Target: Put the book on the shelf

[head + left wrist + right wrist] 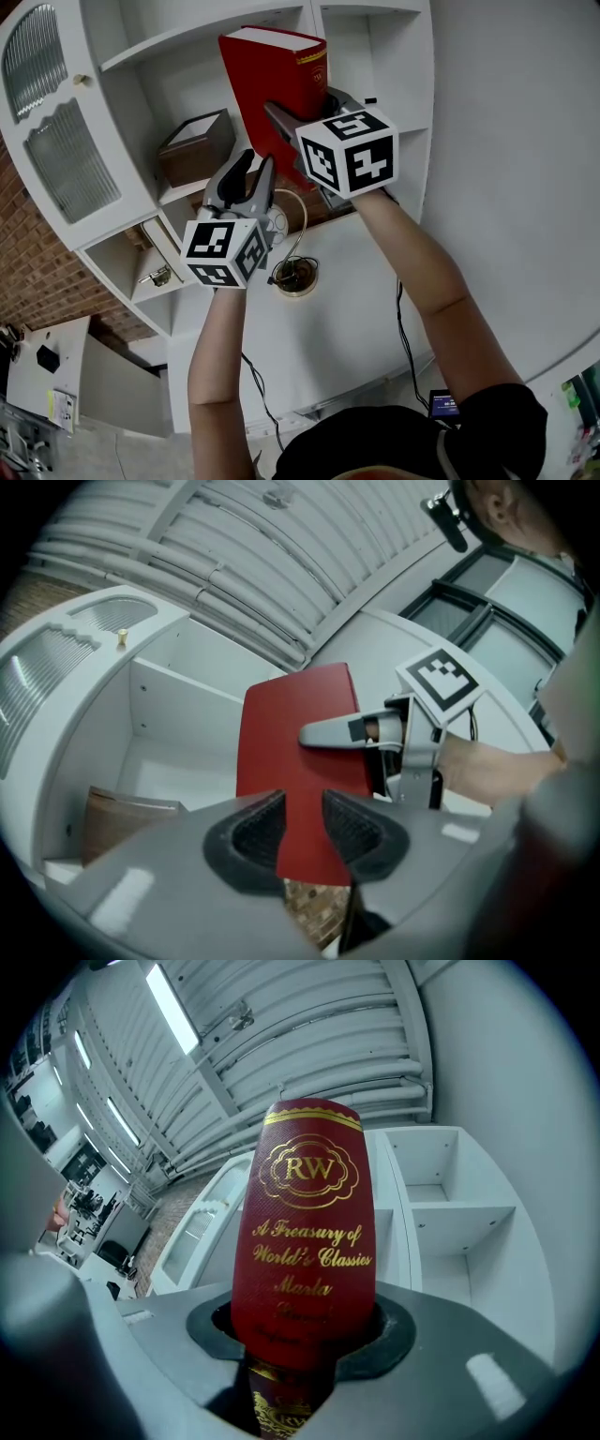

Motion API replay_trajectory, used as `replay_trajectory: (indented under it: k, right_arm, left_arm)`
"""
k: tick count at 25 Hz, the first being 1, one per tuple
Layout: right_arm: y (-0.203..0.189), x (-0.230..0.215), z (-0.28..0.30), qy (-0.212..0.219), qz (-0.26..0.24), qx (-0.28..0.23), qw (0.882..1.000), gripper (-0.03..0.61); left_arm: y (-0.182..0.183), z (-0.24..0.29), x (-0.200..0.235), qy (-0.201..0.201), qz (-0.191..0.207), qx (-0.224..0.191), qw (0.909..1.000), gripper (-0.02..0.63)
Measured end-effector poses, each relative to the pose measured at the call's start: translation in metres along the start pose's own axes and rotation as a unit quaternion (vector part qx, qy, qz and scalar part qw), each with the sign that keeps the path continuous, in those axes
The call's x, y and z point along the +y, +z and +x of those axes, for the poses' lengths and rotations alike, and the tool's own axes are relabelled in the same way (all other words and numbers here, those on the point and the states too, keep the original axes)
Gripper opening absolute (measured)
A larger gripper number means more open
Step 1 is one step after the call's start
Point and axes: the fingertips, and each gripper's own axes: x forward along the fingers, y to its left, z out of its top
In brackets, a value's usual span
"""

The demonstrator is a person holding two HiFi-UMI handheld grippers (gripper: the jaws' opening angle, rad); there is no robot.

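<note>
A thick red book (267, 80) with gold lettering on its spine (305, 1232) is held upright in front of the white shelf unit (173, 42). My right gripper (309, 111) is shut on its lower part, one jaw on each cover, with the spine facing its camera (305, 1335). My left gripper (255, 165) sits lower and to the left, just under the book's bottom corner. Its jaws stand a little apart with nothing pressed between the pads (305, 832). In the left gripper view the red cover (300, 742) lies beyond those pads, with a finger (337, 731) of the right gripper laid across it.
A brown box (197, 145) stands in a shelf compartment left of the book. A glass-paned cabinet door (56, 122) hangs open at the far left. Open white compartments (441, 1185) lie right of the book. A tape roll with a cable (295, 277) rests on the white tabletop (356, 319).
</note>
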Motion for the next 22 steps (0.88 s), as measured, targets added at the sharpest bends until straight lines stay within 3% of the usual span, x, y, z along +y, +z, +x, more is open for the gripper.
replay_trajectory:
  k: [6,22]
  right_arm:
    - [-0.005,-0.013,0.024,-0.001,0.013,0.021,1.000,0.212]
    - [-0.013,-0.029,0.076,0.031,0.010,0.052,0.998,0.213]
  left_arm:
    - [-0.005,0.013,0.014,0.011,0.025,0.007,0.9996,0.104]
    - [-0.028,0.051,0.042,-0.002,0.032,0.031,0.9990,0.087]
